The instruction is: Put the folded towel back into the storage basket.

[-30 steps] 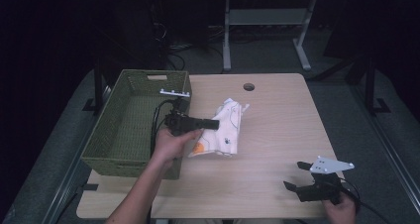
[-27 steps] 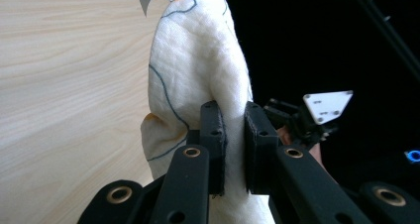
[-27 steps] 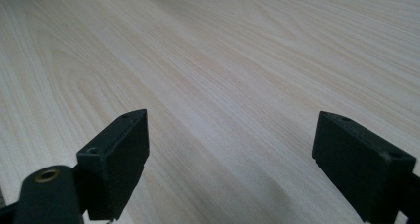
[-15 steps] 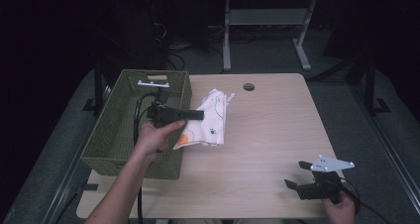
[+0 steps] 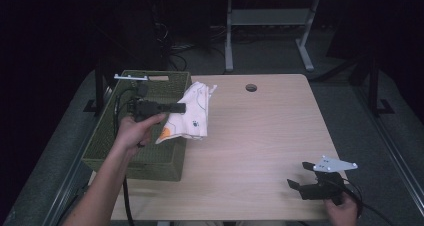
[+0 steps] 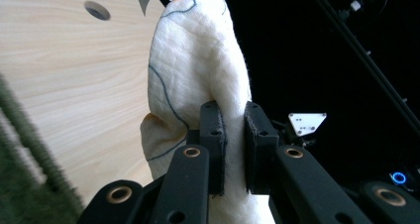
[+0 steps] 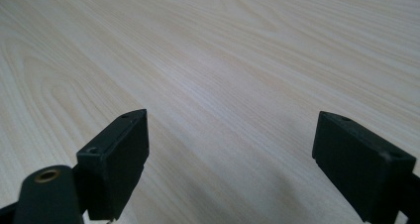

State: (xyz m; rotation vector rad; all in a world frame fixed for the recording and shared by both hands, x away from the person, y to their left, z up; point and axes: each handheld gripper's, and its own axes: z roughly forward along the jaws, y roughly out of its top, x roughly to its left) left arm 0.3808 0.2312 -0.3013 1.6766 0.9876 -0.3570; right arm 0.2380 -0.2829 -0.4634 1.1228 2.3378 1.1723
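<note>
From above, the left gripper (image 5: pixel 177 107) lifts a white cloth (image 5: pixel 192 117) over the basket's (image 5: pixel 107 143) right rim. Up close, its jaws pinch the cloth (image 6: pixel 198 70). The right gripper (image 7: pixel 230 159), jaws spread, rests above bare table (image 7: pixel 223 60).

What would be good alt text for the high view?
The left hand-held gripper holds a white cloth lifted at the edge of a green basket. The right hand-held gripper rests open on the wooden table.
</note>
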